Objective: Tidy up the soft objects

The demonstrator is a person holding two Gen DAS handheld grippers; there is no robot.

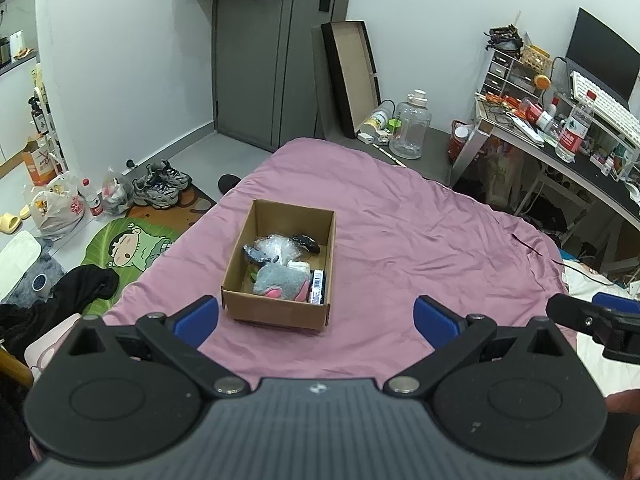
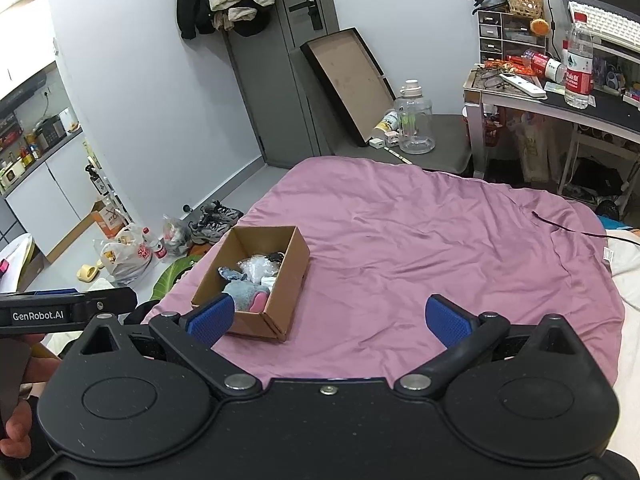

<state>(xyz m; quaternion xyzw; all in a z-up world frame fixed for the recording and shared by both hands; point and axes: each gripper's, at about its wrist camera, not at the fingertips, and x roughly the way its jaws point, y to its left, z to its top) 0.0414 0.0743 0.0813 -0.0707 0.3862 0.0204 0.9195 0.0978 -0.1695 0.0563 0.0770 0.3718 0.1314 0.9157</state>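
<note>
Blue pads of the left hand-held gripper (image 1: 316, 316) stand wide apart, released, nothing between them, hovering just short of the cardboard box (image 1: 280, 308) on the bed (image 1: 400, 232). Right hand-held gripper (image 2: 330, 318) likewise spread and empty; box sits ahead and to its left, one pad overlapping the near corner in view, contact unclear.

Contents, all inside the box, which stands on the purple cover near the bed's left edge:
- grey plush piece with pink patches (image 1: 280, 282) at the near end. Judged light, squashy, easy to pinch at the bulk of the body; will deform, not slip.
- clear crinkled plastic bag (image 1: 278, 248) in the middle. Likely very light and slick; a bunched fold is the better hold.
- dark grey-blue item (image 1: 254, 254) at the left and black item (image 1: 306, 242) at the far side, both probably soft, kind not legible.
- small barcoded pack (image 1: 318, 292) against the right wall looks stiff, probably not part of the soft set.

Box walls are thin card; a push would likely slide it on the cover.

Hidden: box floor beneath the pile, a green scrap under the plush, near wall's inside face. Each gripper shows only partly at the other view's edge. Where sorted items should go is not evident.
</note>
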